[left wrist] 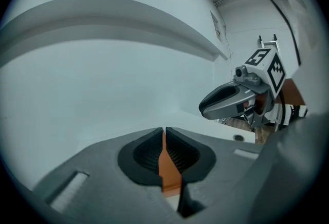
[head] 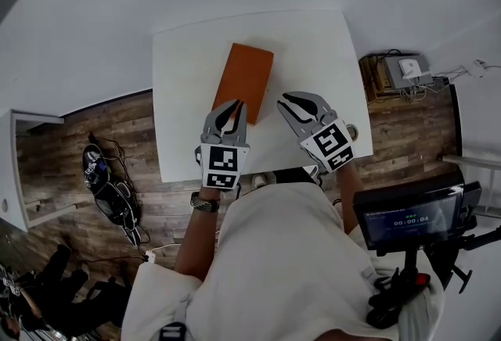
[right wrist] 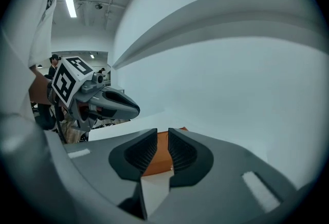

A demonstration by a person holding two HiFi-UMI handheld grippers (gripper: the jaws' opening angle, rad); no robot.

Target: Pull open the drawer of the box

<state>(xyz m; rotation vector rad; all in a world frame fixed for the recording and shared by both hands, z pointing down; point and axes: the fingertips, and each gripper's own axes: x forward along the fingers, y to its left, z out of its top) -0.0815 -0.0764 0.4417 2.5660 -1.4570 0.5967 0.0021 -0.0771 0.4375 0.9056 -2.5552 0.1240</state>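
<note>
An orange flat box point(head: 244, 77) lies lengthwise on the white table point(head: 180, 97). My left gripper point(head: 233, 106) hovers at the box's near end, its jaws together with only a sliver between them. In the left gripper view the box point(left wrist: 165, 166) shows as an orange strip behind the left gripper point(left wrist: 163, 130). My right gripper point(head: 283, 99) is just right of the box's near corner, its jaws a little apart and empty. Between the right gripper point(right wrist: 162, 133) jaws the box point(right wrist: 154, 159) shows beyond. No drawer front or handle can be made out.
The table stands against a white wall. A tangle of cables point(head: 109, 183) lies on the wooden floor at the left. A stand with a screen point(head: 407, 214) is at the right, and a crate with devices point(head: 399, 69) sits beyond the table's right edge.
</note>
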